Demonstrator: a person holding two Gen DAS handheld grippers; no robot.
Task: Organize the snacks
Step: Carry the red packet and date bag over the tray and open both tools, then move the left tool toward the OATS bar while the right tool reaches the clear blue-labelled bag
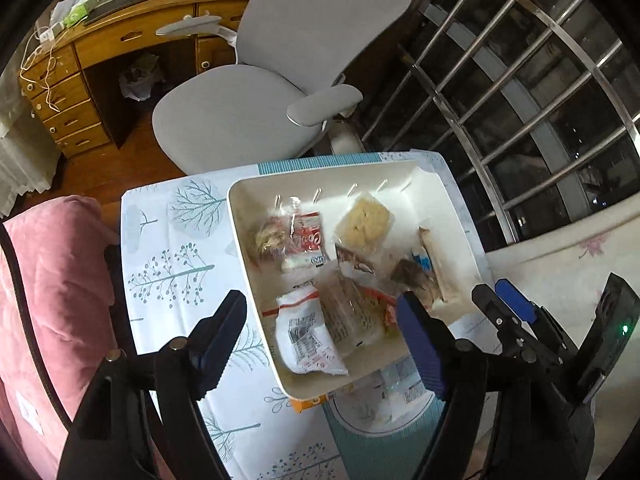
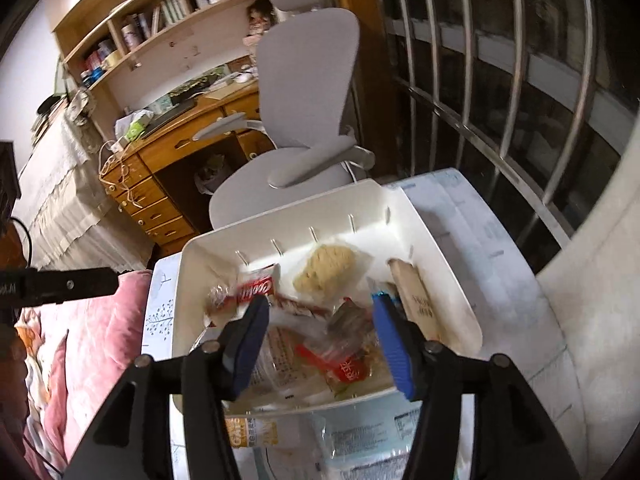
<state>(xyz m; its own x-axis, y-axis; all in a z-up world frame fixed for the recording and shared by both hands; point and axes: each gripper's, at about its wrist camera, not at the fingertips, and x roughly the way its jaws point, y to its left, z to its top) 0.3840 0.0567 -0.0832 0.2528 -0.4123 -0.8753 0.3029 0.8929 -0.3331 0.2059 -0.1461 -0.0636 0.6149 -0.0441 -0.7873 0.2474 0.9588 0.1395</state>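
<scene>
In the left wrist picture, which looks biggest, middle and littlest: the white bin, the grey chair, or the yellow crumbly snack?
1. grey chair and white bin: they look about alike, and the bin is nearer the camera, so I won't rank them.
2. yellow crumbly snack: clearly the littlest; it lies inside the bin.

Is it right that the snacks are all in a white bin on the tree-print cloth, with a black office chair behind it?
Not quite. The office chair is light grey, not black, as the left wrist view shows. The snacks do lie in the white bin on the tree-print cloth.
</scene>
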